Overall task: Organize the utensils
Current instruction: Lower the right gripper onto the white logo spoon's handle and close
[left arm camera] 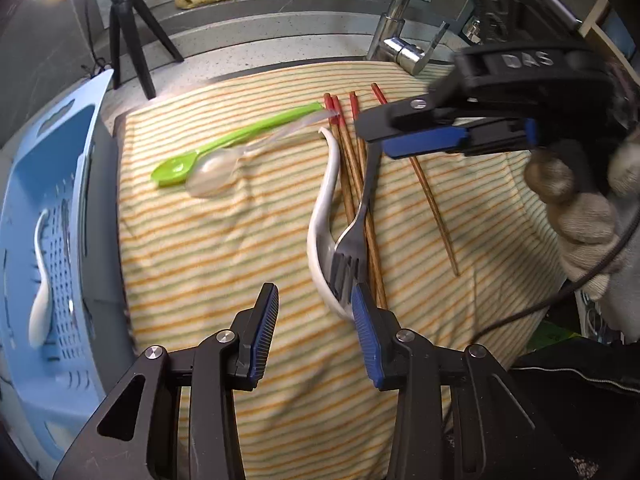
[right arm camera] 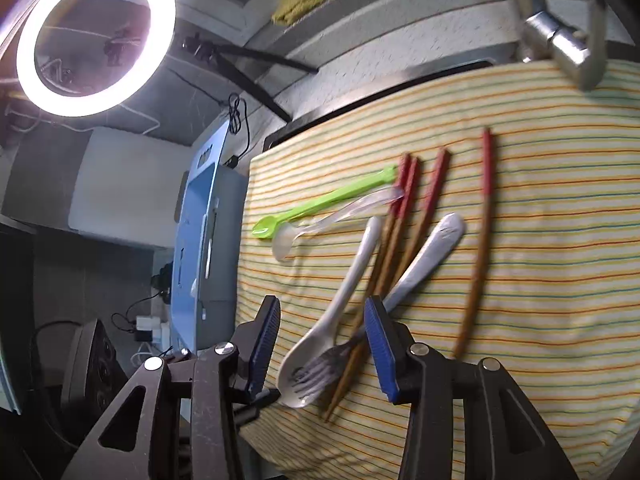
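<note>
Two tongs are over a striped cloth [left arm camera: 220, 260] w/ the utensils on it. The left tongs [left arm camera: 314, 292] point steeply down and the jaws stand apart w/ nothing clamped, only cloth under the gap. The bowl of a white spoon [left arm camera: 326, 200] and the tines of a metal fork [left arm camera: 352, 248] lie just beside its right finger [left arm camera: 366, 320]. The right tongs [right arm camera: 322, 302], held by a gloved hand [left arm camera: 580, 220], are also apart and not clamped. In the right wrist view the spoon handle passes through the gap, and the fork handle runs close along the right pad [right arm camera: 380, 344], but I cannot tell if it touches. The fork tines rest in the spoon bowl, nearer to the camera than the fingertips. Four chopsticks [left arm camera: 348, 168] w/ red ends lie ahead of both tongs: three are partly under the fork and spoon, and one is apart, on the right. Further ahead and to the left lie a green spoon [left arm camera: 240, 140] and a clear spoon [left arm camera: 216, 172], side by side and touching. A blue basket [left arm camera: 60, 200] stands at the left edge of the cloth, well left of the left tongs, and another white spoon [left arm camera: 42, 292] lies inside it. A lit ring lamp [right arm camera: 96, 36] hangs far left, above the basket
</note>
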